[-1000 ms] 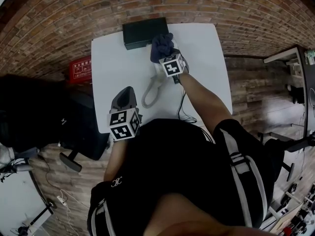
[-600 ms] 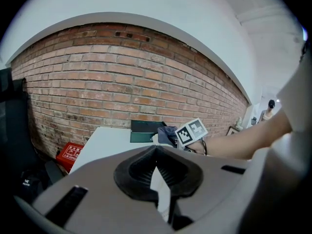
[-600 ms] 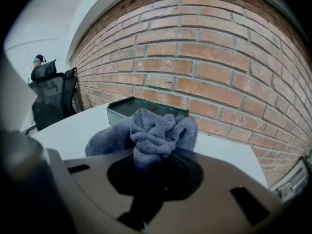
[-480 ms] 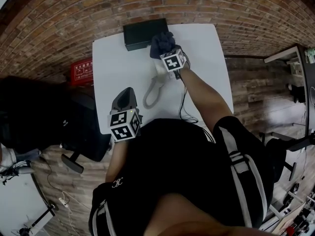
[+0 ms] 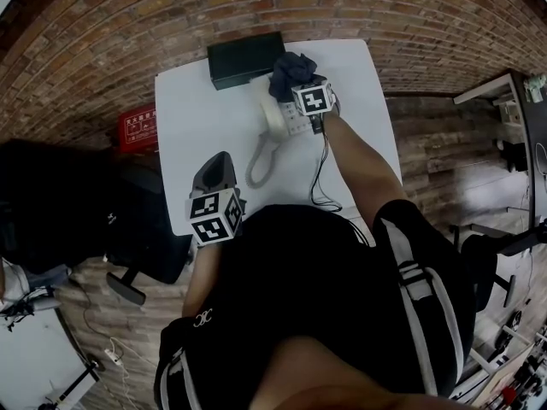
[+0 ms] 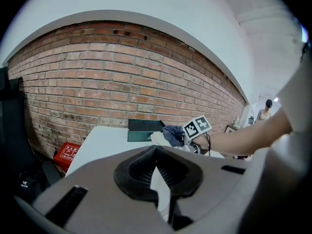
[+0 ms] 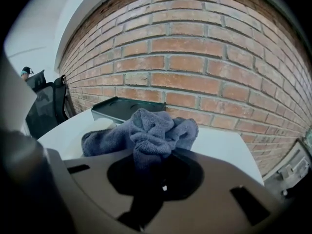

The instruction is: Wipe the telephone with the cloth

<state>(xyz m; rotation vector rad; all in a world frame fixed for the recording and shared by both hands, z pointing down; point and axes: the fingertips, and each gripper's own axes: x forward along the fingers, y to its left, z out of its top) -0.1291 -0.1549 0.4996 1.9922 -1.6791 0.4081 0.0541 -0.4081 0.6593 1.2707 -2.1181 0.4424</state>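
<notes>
A white telephone (image 5: 280,116) lies on the white table (image 5: 197,118), and its coiled cord (image 5: 259,162) trails toward me. My right gripper (image 5: 301,82) is shut on a bunched dark blue cloth (image 5: 289,68), which rests on the far end of the phone. In the right gripper view the cloth (image 7: 146,130) bulges out of the right gripper (image 7: 148,162), with a cream bit of telephone (image 7: 100,125) beneath it. My left gripper (image 5: 214,171) hangs over the table's near edge, shut and holding nothing. The left gripper (image 6: 157,152) looks toward the cloth (image 6: 171,133).
A dark flat box (image 5: 245,58) sits at the table's far edge against the brick wall. A thin black cable (image 5: 318,186) runs off the near side. On the floor to the left are a red box (image 5: 137,126) and a black office chair (image 5: 128,229).
My right gripper has carried the cloth a little to the right and farther along the phone, uncovering more of the handset. The left gripper has stayed put.
</notes>
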